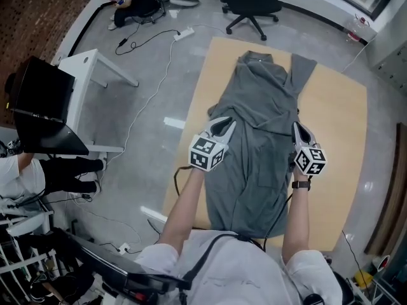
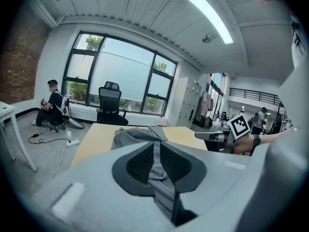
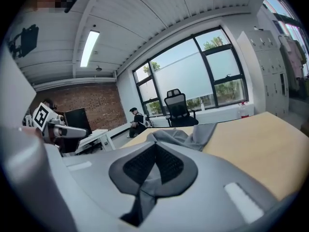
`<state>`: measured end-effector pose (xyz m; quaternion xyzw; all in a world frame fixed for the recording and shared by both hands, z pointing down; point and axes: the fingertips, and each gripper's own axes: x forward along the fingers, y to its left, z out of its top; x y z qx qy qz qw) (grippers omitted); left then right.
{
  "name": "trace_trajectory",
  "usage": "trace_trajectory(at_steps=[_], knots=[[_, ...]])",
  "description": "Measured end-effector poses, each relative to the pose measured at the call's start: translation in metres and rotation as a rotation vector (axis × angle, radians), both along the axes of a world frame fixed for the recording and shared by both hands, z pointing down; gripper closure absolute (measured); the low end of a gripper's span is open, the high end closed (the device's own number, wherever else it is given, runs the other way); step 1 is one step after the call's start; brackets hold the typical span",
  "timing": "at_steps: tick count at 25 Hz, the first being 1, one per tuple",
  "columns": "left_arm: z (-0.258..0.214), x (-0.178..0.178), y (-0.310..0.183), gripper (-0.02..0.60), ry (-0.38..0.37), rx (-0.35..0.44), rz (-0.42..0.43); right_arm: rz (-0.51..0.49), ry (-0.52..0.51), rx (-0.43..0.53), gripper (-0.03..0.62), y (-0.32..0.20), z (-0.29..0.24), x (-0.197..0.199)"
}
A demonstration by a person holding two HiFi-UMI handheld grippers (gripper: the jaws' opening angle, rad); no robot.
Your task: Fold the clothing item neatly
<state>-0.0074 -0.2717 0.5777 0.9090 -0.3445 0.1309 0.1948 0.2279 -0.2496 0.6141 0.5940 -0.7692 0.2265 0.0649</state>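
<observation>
Grey shirt (image 1: 257, 170) lay along table (image 1: 337, 126); left gripper (image 1: 222, 128) at 9 o'clock, right gripper (image 1: 299, 133) at 3 o'clock, both clamped on cloth. Risk: thin pinch could slip, skewing the fold.

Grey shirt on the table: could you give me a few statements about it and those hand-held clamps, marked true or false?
1. The grey shirt lies on a wooden table. True.
2. Both grippers are empty. False: the left gripper and the right gripper each pinch shirt fabric.
3. A black office chair stands beyond the table's far end. True.
4. The shirt is folded into a small square. False: it lies stretched out lengthwise.
</observation>
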Motion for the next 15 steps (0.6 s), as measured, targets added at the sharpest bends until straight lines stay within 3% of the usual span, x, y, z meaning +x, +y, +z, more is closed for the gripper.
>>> trace_trajectory(at_steps=[3, 15], knots=[[-0.001, 0.011, -0.002, 0.582, 0.001, -0.001, 0.012, -0.033, 0.003, 0.002, 0.59, -0.004, -0.003, -0.005], [0.009, 0.049, -0.009, 0.581, 0.004, -0.037, 0.081, -0.034, 0.097, -0.105, 0.589, -0.013, 0.031, 0.056]])
